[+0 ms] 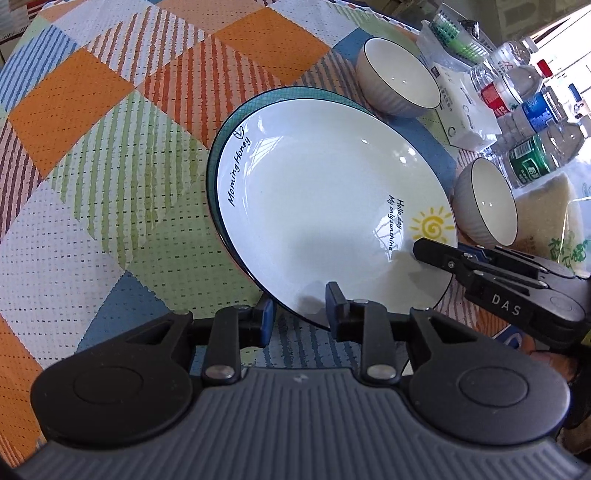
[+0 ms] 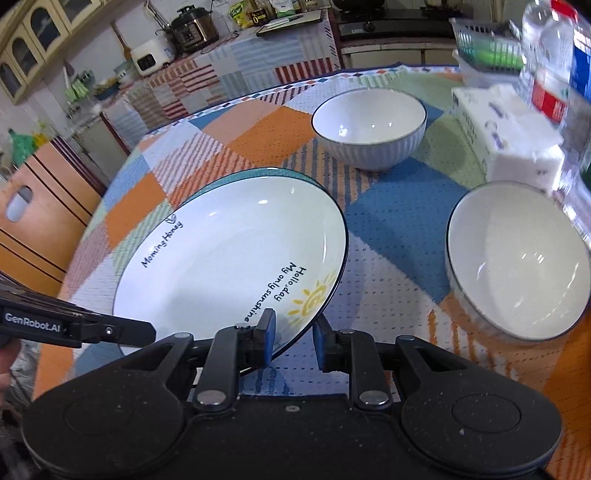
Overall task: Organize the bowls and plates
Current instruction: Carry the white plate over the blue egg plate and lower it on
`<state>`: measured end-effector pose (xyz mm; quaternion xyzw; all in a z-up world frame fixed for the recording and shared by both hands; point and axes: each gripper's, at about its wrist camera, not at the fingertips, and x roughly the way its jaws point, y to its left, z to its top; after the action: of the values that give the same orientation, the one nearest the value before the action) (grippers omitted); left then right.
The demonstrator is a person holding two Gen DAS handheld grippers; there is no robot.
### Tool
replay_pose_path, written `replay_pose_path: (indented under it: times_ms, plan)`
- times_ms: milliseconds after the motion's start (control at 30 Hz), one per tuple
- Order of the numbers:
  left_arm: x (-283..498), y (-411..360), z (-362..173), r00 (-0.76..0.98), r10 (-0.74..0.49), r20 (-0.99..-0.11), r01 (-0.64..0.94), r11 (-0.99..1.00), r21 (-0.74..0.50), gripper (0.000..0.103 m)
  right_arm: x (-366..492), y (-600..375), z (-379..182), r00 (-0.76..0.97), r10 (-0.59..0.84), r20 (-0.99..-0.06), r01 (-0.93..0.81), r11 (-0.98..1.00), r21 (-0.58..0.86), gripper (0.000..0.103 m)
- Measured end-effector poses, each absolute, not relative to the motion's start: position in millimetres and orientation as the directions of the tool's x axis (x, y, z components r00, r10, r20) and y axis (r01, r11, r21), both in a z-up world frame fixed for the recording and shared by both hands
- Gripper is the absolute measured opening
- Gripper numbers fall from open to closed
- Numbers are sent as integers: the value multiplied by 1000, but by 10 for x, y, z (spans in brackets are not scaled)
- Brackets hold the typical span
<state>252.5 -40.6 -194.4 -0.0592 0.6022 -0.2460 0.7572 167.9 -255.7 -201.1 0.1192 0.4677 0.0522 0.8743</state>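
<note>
The plate (image 1: 325, 192) sits on a second plate (image 1: 218, 147) mid-table, both grippers (image 1: 301, 306) (image 2: 291, 336) straddling its near rim, jaws spread, not pinching; two bowls (image 2: 369, 125) (image 2: 517, 258) right remain unstacked.

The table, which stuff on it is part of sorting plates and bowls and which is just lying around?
Job:
- top plate
- plate beneath
- far bowl
- near bowl

Lying about:
- bottles
- tissue pack
- basket
- rice bag
</note>
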Motion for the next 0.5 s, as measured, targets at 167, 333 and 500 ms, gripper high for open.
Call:
replay_pose_path:
  times_ms: [167, 333, 500]
  plan:
    - [2571, -467, -1954, 157, -386, -909, 306, 894, -327, 28, 1732, -2397, -1947, 538, 90, -838, 37, 991, 130, 26]
    - [2588, -470, -1992, 176, -353, -919, 306, 907, -289, 28, 1777, -2359, -2002, 523, 77, -849, 58, 990, 125, 27]
    - [2521, -484, -1932, 203, -334, -920, 320, 911, -260, 27, 1798, -2319, -2017, 531, 48, -846, 54, 994, 91, 27]
